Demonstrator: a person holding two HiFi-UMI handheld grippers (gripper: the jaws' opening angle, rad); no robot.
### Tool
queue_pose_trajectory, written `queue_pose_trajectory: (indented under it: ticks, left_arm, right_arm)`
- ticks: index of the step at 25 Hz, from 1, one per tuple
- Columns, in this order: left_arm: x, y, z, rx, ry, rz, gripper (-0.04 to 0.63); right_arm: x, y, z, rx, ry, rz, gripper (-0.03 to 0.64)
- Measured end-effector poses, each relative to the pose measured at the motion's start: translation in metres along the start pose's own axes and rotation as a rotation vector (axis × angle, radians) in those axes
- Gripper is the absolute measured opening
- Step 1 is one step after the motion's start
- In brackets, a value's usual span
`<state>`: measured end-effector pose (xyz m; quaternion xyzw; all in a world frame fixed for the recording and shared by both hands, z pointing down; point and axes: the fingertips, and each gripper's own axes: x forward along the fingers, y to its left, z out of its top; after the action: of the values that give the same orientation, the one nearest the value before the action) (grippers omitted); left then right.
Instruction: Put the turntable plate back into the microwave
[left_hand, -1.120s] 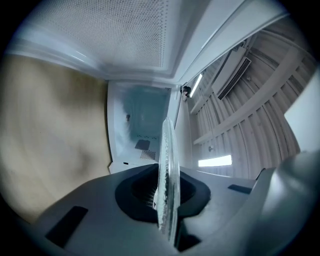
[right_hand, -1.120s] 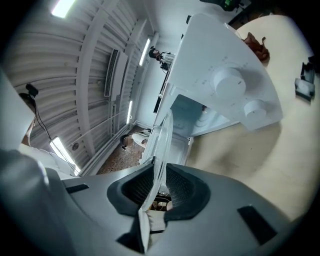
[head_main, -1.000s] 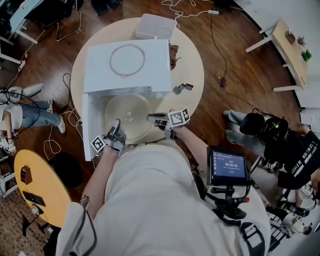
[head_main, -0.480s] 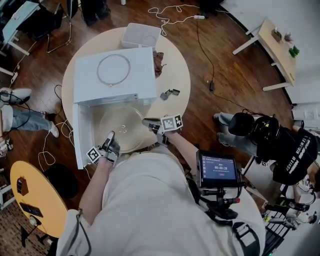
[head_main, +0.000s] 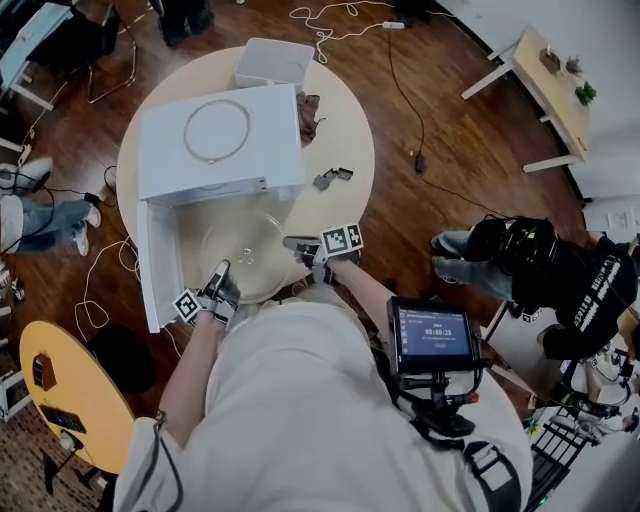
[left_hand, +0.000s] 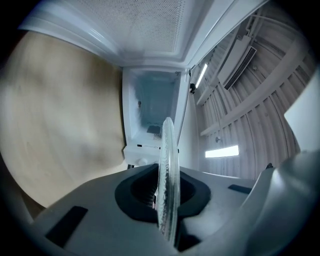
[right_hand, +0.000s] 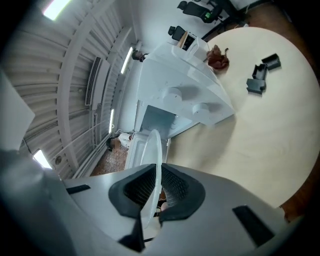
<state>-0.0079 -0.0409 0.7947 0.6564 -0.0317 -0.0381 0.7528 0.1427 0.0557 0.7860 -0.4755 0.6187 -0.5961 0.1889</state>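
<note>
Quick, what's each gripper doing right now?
Left gripper: closed on the glass plate, at its rim.
Right gripper: closed on the same plate's rim.

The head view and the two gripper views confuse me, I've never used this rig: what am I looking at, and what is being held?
There is no robot arm here: a person carries a hand-held gripper in each hand. The head view looks steeply down from the person's head. Each gripper view comes from a camera riding on that gripper and looking forward.

On the round table stands a white microwave with its door open and a ring on top. A white container and small dark parts lie nearby.

The left gripper and right gripper both pinch the rim of the glass turntable plate, just outside the open front. The right one's fingers have just been closing on it.
</note>
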Motion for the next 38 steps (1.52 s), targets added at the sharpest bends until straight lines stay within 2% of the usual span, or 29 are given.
queue_pose_trajectory:
  ticks: [3, 6, 14, 20, 38]
  left_arm:
    - [0.004, 0.010, -0.002, -0.012, -0.001, 0.026, 0.032]
    - [-0.001, 0.026, 0.000, 0.010, 0.000, 0.090, 0.032]
    - [0.010, 0.050, -0.009, 0.008, -0.001, 0.157, 0.032]
    - [0.011, 0.069, -0.008, 0.037, 0.014, 0.223, 0.035]
    - [0.000, 0.114, 0.008, 0.017, -0.020, 0.398, 0.055]
  right_arm:
    - [-0.003, -0.011, 0.000, 0.047, -0.022, -0.015, 0.036]
    - [0.001, -0.022, -0.005, 0.104, -0.029, -0.036, 0.034]
    - [-0.010, -0.042, -0.006, 0.215, -0.056, -0.068, 0.034]
    - [-0.006, -0.058, -0.011, 0.255, 0.002, -0.095, 0.034]
    - [0.024, -0.099, -0.019, 0.386, 0.097, -0.152, 0.034]
